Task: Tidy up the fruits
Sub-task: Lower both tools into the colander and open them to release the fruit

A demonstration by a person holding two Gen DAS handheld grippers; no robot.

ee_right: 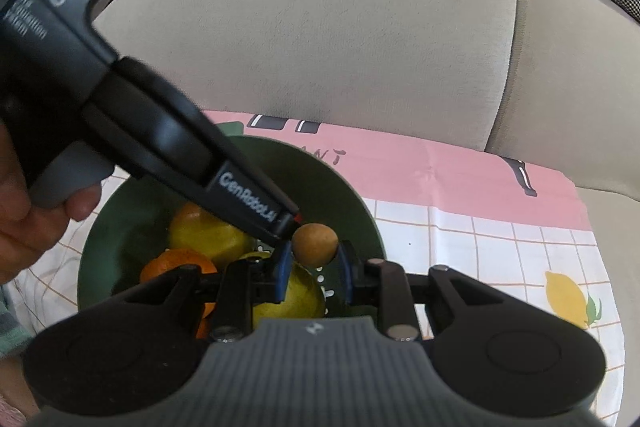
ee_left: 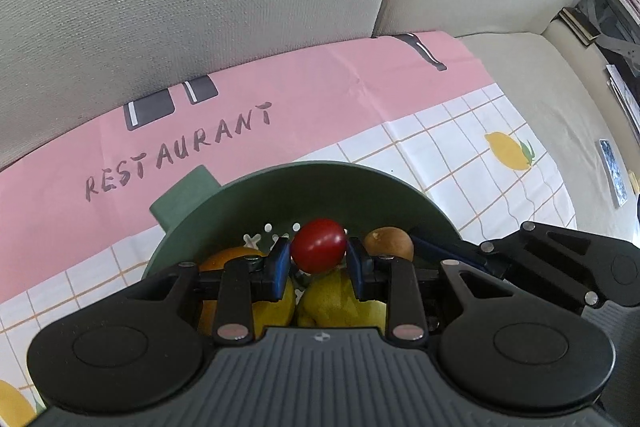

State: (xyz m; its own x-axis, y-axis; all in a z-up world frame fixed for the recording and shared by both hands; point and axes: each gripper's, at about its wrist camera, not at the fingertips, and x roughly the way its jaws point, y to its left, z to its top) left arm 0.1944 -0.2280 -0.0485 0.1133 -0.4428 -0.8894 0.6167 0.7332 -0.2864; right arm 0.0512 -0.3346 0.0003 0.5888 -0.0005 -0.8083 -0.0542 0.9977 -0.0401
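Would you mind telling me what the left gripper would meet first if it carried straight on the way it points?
Probably the green bowl: the left gripper, shut on the red fruit, points down into it, toward the perforated floor, though depth is unclear.

You have one round dark-green plastic bowl [ee_right: 360, 215]. Count in it two yellow lemons [ee_right: 208, 233], and one orange citrus fruit [ee_right: 176, 265]. You hold one glossy red cherry tomato [ee_left: 319, 245] and one small round brown fruit [ee_right: 315, 244]. Two black two-finger grippers [ee_left: 319, 259] are present.
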